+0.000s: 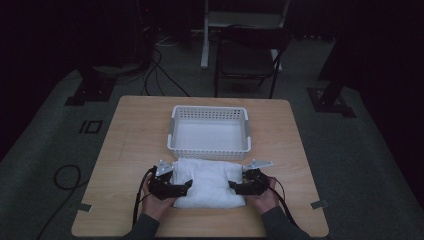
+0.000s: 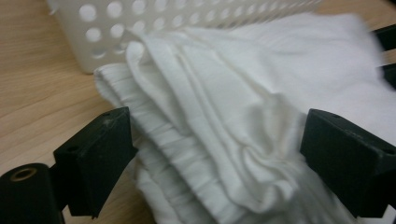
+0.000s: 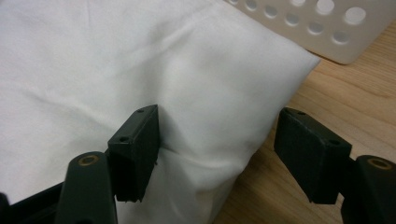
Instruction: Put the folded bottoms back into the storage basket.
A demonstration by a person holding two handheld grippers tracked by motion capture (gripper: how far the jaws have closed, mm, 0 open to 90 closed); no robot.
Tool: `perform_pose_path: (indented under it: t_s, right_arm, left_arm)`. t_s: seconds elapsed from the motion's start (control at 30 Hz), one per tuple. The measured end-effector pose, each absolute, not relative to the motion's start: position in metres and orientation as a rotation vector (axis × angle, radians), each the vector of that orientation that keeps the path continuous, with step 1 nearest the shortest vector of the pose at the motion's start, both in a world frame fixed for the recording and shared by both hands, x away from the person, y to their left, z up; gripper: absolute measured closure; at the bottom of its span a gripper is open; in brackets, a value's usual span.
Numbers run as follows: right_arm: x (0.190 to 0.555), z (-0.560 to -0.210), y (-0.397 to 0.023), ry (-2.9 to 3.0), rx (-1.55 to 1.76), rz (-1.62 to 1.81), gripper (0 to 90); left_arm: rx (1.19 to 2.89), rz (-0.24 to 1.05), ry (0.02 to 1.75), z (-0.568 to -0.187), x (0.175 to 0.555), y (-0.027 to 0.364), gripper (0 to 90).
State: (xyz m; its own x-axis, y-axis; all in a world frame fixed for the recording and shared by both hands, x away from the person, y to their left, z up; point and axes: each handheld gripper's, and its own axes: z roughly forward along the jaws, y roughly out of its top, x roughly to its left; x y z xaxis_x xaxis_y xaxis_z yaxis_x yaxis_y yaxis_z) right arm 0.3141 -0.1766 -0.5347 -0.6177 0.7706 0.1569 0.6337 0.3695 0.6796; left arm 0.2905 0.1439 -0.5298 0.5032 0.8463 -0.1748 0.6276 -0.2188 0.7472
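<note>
High view: folded white cloth point(image 1: 210, 184) is lying on desk point(image 1: 130, 150) before empty white basket point(image 1: 209, 131); transfer is pending.
Left gripper view: left hand-held gripper point(image 2: 217, 158) is gaping around folds.
Right gripper view: right hand-held gripper point(image 3: 215, 154) is straddling cloth's corner, unclamped.

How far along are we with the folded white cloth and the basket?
Done: the white cloth lies folded on the table, right in front of the basket. In hand: the left gripper and right gripper straddle its opposite ends with open jaws, not clamped. Left: gripping it, probably then lifting it into the basket, which holds nothing.
</note>
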Motion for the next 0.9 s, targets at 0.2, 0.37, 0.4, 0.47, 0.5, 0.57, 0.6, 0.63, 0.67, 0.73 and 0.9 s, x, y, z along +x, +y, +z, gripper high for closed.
perform_pose_path:
  t_s: [0.2, 0.37, 0.4, 0.47, 0.5, 0.57, 0.6, 0.63, 0.67, 0.73, 0.9]
  right_arm:
    - [0.314, -0.532, -0.178, 2.429, 1.269, 1.088, 28.7]
    - [0.311, -0.520, -0.183, 2.365, 1.275, 1.121, 28.4]
    - [0.310, -0.519, -0.183, 2.359, 1.280, 1.132, 27.8]
    - [0.310, -0.519, -0.182, 2.359, 1.289, 1.152, 26.0]
    - [0.310, -0.520, -0.181, 2.364, 1.295, 1.155, 25.1]
    - [0.312, -0.524, -0.178, 2.368, 1.316, 1.145, 21.4]
    - [0.314, -0.526, -0.178, 2.370, 1.328, 1.134, 20.1]
    - [0.315, -0.529, -0.177, 2.374, 1.342, 1.130, 18.4]
    - [0.317, -0.531, -0.177, 2.378, 1.356, 1.126, 16.1]
    - [0.321, -0.536, -0.176, 2.395, 1.379, 1.110, 13.0]
    - [0.328, -0.544, -0.179, 2.438, 1.435, 1.172, 15.2]
  left_arm:
    - [1.953, 0.299, 1.221, -0.541, 0.301, 0.146, 1.2]
    - [1.963, 0.261, 1.218, -0.544, 0.306, 0.146, 1.2]
    - [1.964, 0.255, 1.217, -0.545, 0.307, 0.147, 1.2]
    - [1.964, 0.251, 1.216, -0.546, 0.308, 0.147, 1.0]
    - [1.966, 0.254, 1.210, -0.547, 0.308, 0.147, 0.2]
    - [1.963, 0.245, 1.210, -0.548, 0.309, 0.147, 0.2]
    - [1.962, 0.234, 1.208, -0.548, 0.309, 0.148, 0.2]
    - [1.960, 0.217, 1.207, -0.549, 0.310, 0.148, 0.2]
    - [1.952, 0.194, 1.211, -0.551, 0.311, 0.149, 0.2]
    - [1.942, 0.151, 1.215, -0.553, 0.314, 0.151, 0.2]
    - [1.949, 0.136, 1.199, -0.553, 0.315, 0.151, 0.9]
